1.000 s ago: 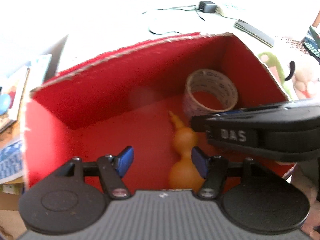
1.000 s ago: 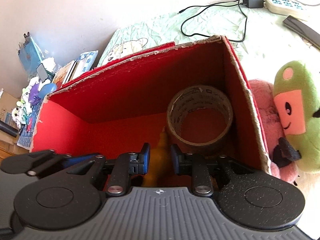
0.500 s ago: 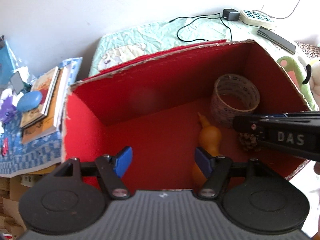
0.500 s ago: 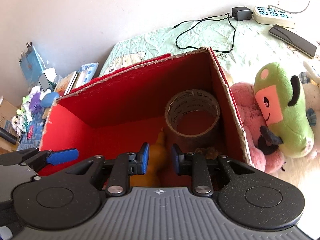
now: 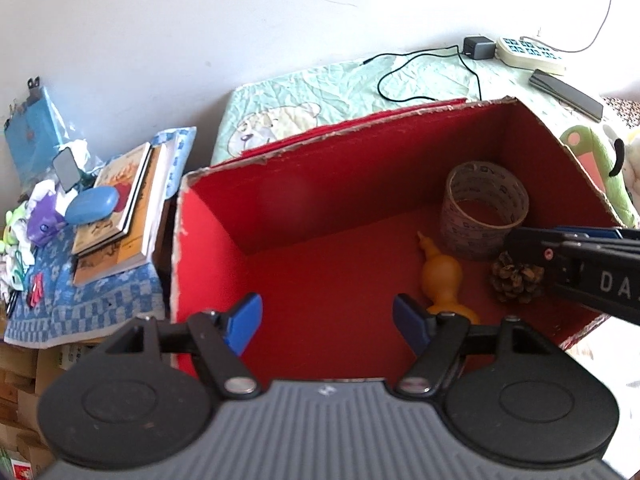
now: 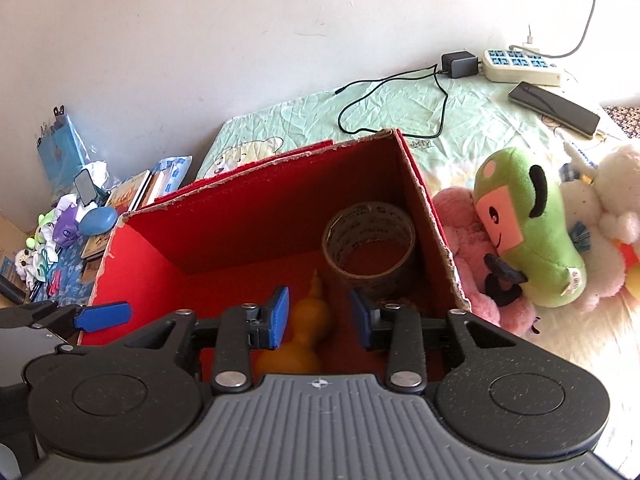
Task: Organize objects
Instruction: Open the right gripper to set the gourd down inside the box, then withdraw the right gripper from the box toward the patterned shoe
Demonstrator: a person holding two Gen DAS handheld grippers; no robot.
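While both grippers' jaws widen empty above the red cardboard box (image 5: 208,264), the left gripper (image 5: 327,322) and right gripper (image 6: 319,317) overlook its orange gourd (image 5: 442,276), tape roll (image 5: 484,210) and pinecone (image 5: 514,278).

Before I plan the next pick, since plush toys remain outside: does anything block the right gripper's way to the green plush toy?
The red cardboard box's right wall stands between the right gripper and the green plush toy; its opening jaws are empty.

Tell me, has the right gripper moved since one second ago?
Yes. The right gripper has pulled up and back from the red box: the box looks smaller, the tape roll farther off. Its jaws are opening, gripping nothing.
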